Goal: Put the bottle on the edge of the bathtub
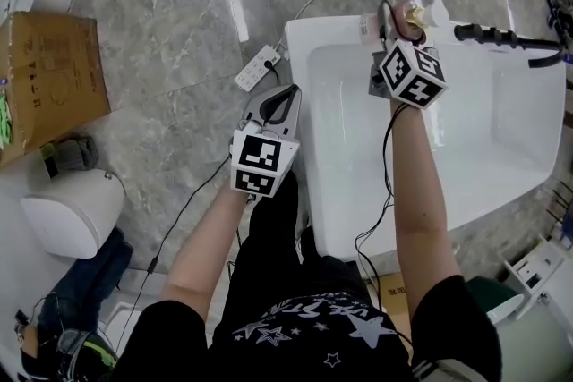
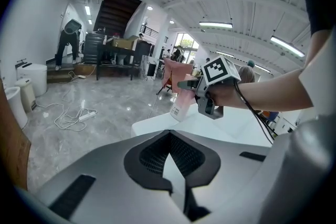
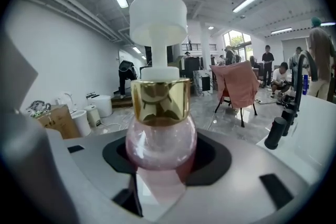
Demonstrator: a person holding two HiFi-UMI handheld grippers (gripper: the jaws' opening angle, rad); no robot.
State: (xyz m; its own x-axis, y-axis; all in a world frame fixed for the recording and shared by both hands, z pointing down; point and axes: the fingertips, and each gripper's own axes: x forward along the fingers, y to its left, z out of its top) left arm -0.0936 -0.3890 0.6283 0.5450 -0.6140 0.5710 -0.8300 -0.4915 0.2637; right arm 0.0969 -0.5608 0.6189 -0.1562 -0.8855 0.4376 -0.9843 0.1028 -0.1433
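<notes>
Your right hand-held gripper (image 3: 160,178) is clamped on the round pink translucent bottle (image 3: 160,139). Its grey jaws press on both sides of the bottle's belly. The shiny gold collar and the white pump head stand up in front of that gripper's camera. In the head view this hand-held gripper (image 1: 394,21) is stretched out from your right arm over the far rim of the glossy white bathtub (image 1: 300,45). The bottle (image 1: 414,13) sits at its tip, near the tub's far left corner. Seen from the left gripper view, the bottle (image 2: 178,105) hangs below the marker cube with its base right at the tub's edge. You cannot tell from any view whether the base rests on the rim or hovers just above it.

Your left hand-held gripper (image 2: 170,165) has its jaws together at the tips, with nothing between them. In the head view it (image 1: 279,103) is held over the grey marble floor (image 1: 161,13), just beside the left wall of the tub and well apart from the bottle.

A black tap with a long handle (image 1: 492,36) lies along the far rim to the right of the bottle. It shows as a dark post (image 3: 275,134) in the right gripper view. A white power strip (image 1: 258,67) lies on the floor near the tub's corner. Further left stands a brown cardboard box (image 1: 54,76). A white rounded toilet (image 1: 72,210) sits nearer to you.
</notes>
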